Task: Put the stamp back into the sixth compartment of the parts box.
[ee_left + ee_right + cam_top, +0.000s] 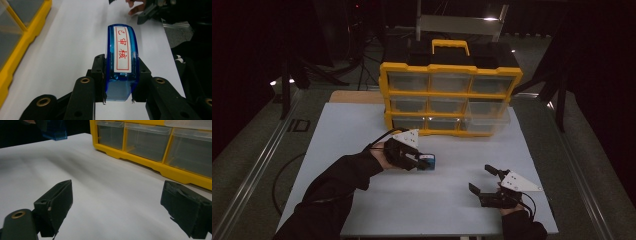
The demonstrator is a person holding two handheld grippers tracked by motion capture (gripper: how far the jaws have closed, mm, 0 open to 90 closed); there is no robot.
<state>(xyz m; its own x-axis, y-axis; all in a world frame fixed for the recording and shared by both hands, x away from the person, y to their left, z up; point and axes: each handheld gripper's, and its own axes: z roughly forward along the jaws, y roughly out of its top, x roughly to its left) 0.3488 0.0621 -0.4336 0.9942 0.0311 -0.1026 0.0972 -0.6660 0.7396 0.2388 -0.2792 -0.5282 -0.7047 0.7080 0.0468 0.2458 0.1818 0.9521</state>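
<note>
Blue stamp (pixel 121 62) clamped in left hand-held gripper (pixel 119 82) above table (pixel 362 130); right hand-held gripper (pixel 120 212) spread wide, empty.

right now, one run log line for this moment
left tool: shut on blue stamp | right tool: open, empty | yellow drawer cabinet: bottom-right drawer pulled out

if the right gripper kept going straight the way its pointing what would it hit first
Probably the yellow drawer cabinet: the right gripper, jaws open, faces its bottom row of clear drawers across bare table. Depth is uncertain.
</note>
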